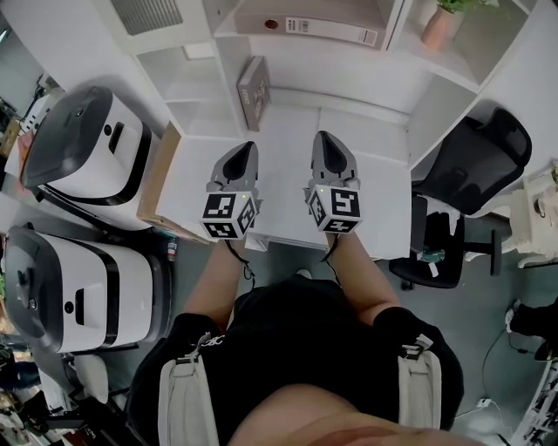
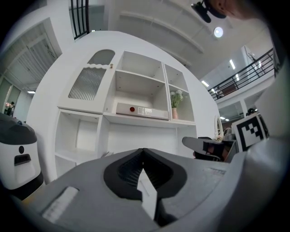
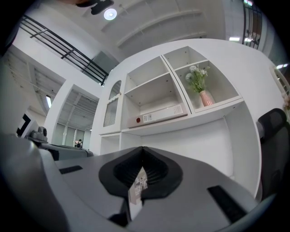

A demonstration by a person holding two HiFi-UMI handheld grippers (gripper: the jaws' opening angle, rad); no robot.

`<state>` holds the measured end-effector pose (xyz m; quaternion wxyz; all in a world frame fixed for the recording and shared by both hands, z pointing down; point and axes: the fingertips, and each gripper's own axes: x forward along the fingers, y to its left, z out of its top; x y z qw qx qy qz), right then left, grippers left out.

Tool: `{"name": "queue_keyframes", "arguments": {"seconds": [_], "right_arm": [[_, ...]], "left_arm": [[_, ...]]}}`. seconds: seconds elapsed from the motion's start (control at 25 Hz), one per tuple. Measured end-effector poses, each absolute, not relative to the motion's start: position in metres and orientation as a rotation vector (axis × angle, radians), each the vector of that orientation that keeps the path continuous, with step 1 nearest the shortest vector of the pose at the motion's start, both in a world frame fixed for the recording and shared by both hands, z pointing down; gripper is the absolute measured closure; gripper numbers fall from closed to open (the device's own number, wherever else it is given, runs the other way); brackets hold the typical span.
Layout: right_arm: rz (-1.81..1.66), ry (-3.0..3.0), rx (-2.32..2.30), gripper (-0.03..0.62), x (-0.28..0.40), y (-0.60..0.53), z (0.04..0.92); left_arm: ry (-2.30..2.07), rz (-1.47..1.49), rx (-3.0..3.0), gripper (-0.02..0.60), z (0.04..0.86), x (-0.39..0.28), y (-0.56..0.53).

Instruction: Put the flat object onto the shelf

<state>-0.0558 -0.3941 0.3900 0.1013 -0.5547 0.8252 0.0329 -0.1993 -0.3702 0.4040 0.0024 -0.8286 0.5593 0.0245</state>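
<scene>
The flat folder [image 1: 318, 26] lies on its side on a middle board of the white shelf unit [image 1: 366, 104]. Its spine, with a red dot and a label, faces out, as the left gripper view [image 2: 140, 110] and the right gripper view [image 3: 158, 115] show. In the compartment just right of it stands a pink flower pot [image 1: 438, 26]. Lower in the shelf unit, left of centre, a grey book [image 1: 254, 91] stands on edge. Both grippers hang over the white desk [image 1: 288, 200] in front of the shelf unit, well apart from the folder, and point toward it. The left gripper [image 1: 248, 148] has its jaws pressed together [image 2: 143, 150], and the right gripper [image 1: 324, 138] is likewise closed tip to tip [image 3: 143, 148]. A black chair [image 1: 479, 157] sits to the right of the shelf unit. To its left are a cardboard box [image 1: 157, 187] and two white-and-black machines [image 1: 87, 157].
</scene>
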Motion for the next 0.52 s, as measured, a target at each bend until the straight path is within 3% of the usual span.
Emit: {"name": "queue_keyframes", "arguments": {"seconds": [0.52], "right_arm": [[0.065, 2.458, -1.633, 0.592, -0.04, -0.39, 0.4]], "left_arm": [[1.801, 0.069, -2.603, 0.563, 0.41, -0.187, -0.368]]}}
